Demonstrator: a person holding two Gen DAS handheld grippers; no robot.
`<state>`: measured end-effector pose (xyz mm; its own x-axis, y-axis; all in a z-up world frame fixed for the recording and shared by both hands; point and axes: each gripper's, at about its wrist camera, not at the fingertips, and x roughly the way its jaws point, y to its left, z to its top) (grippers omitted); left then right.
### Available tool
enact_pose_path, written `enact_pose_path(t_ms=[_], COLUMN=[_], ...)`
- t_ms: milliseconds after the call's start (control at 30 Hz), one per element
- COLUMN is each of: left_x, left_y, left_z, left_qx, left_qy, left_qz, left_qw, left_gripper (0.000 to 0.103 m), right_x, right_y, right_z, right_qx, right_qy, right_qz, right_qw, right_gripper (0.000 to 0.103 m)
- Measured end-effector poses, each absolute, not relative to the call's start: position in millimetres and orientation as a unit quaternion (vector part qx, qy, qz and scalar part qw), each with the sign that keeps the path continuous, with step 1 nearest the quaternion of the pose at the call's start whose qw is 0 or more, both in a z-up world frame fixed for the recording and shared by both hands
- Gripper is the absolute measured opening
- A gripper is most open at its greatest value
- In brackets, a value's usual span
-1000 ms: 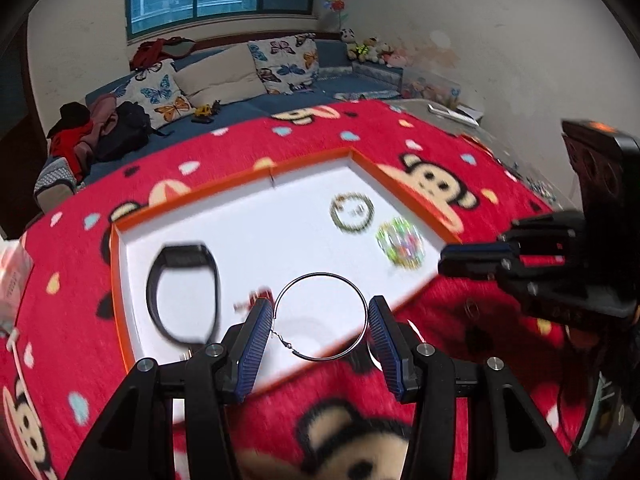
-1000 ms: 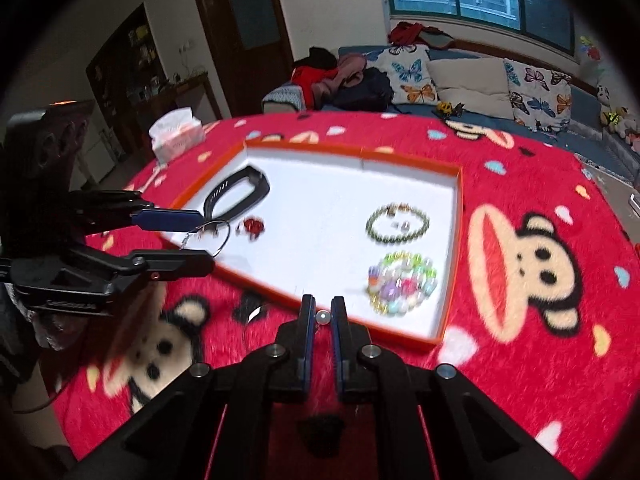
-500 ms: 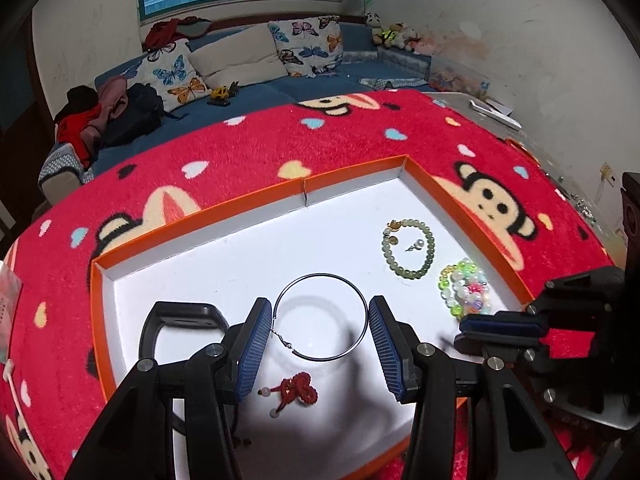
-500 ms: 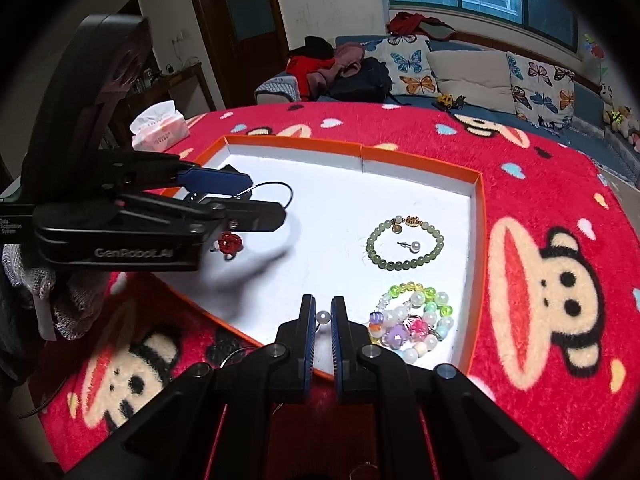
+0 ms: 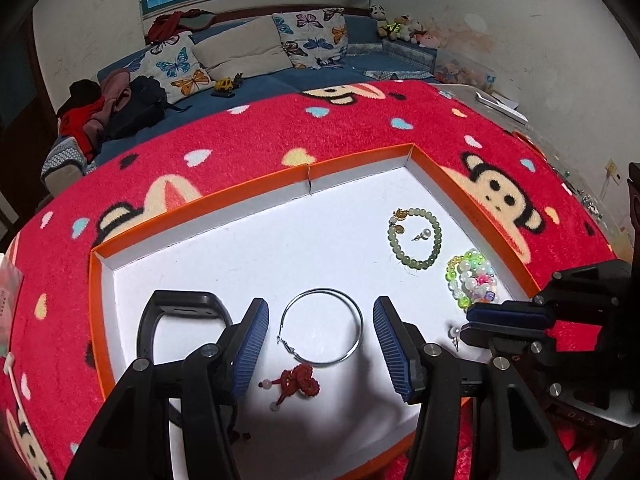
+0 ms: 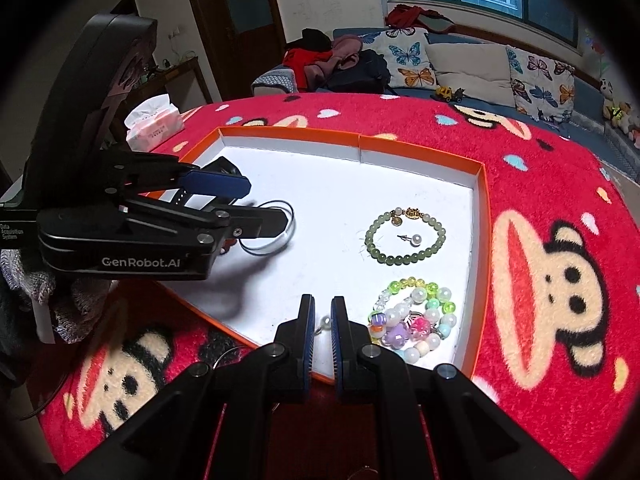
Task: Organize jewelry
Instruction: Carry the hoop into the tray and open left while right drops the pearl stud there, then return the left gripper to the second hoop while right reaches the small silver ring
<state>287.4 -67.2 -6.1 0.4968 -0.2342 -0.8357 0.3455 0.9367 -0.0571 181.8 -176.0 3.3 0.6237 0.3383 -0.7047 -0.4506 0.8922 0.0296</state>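
Note:
An orange tray (image 5: 360, 162) with a white floor lies on the red monkey cloth. My left gripper (image 5: 320, 332) is spread wide around a silver hoop earring (image 5: 320, 326), which spans the gap between the pads just above the tray floor. My right gripper (image 6: 322, 326) is shut on a pearl stud earring (image 6: 326, 323) low over the tray's near edge; it shows in the left wrist view (image 5: 454, 332) too. In the tray lie a green bead bracelet (image 5: 416, 238) around another pearl stud (image 5: 424, 234), a colourful bead bracelet (image 5: 474, 278), a black band (image 5: 180, 312) and a red knot charm (image 5: 298, 380).
A tissue pack (image 6: 154, 128) stands beyond the tray's far left corner. A dark ring-shaped item (image 6: 224, 354) lies on the cloth outside the tray's near edge. A blue sofa with cushions (image 5: 240, 52) runs along the back wall.
Both grippers have moved in over the tray and lower. The hoop earring stays between the left pads and the pearl stud in the right.

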Motion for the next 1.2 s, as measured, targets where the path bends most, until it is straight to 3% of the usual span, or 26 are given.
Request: enact_pose_path(t_ms=[167, 300, 767, 1200], left_x=[270, 245, 160, 173], left_y=[-66, -70, -86, -105], left_z=[10, 21, 10, -26], left_qx=[0.056, 0.059, 0.066, 0.08], left_qy=[0.463, 0.454, 0.472, 0.508], left_qz=[-0.174, -0.188, -0.236, -0.24], left_qw=[0.868, 0.869, 0.847, 0.823], left_gripper=[0.059, 0.062, 0.062, 0.066], right_x=[173, 164, 129, 108], right_y=[-182, -187, -207, -229], right_z=[14, 22, 14, -5], right_qx=[-0.077, -0.08, -0.088, -0.077], right_qy=[0.366, 0.357, 0.368, 0.387], right_qz=[0.217, 0.212, 0.191, 0.174], right_qw=[0.902, 0.906, 0.906, 0.902], right_gripper=[0.013, 0.025, 0.025, 0.025])
